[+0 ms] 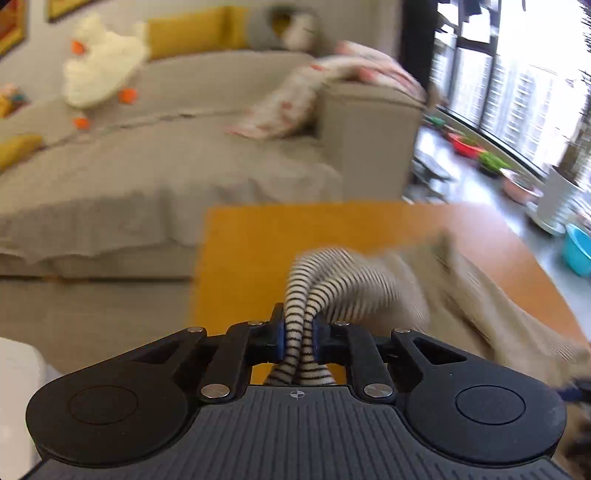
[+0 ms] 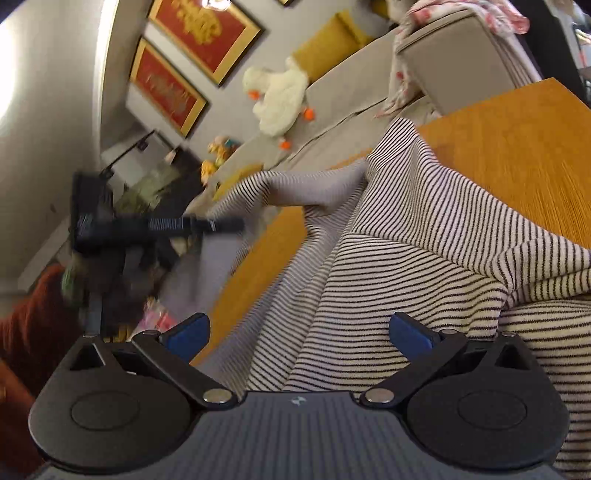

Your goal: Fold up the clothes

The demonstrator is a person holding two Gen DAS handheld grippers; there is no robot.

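Note:
A black-and-white striped garment (image 2: 388, 258) lies across the orange wooden table (image 2: 517, 155). In the left wrist view my left gripper (image 1: 298, 339) is shut on a bunched fold of this striped garment (image 1: 332, 288), which trails off to the right, blurred. My right gripper (image 2: 297, 332) stands open just above the cloth, its blue pads (image 2: 410, 334) wide apart with striped fabric below them and nothing pinched. From the right wrist view, the left gripper (image 2: 229, 224) shows as a dark blurred shape at the garment's far left end.
A grey sofa (image 1: 166, 158) stands beyond the table (image 1: 258, 251), with a white plush duck (image 1: 99, 70), yellow cushions and a pink patterned cloth (image 1: 295, 99) on it. Windows and plant pots are at the right. Framed red pictures (image 2: 199, 33) hang on the wall.

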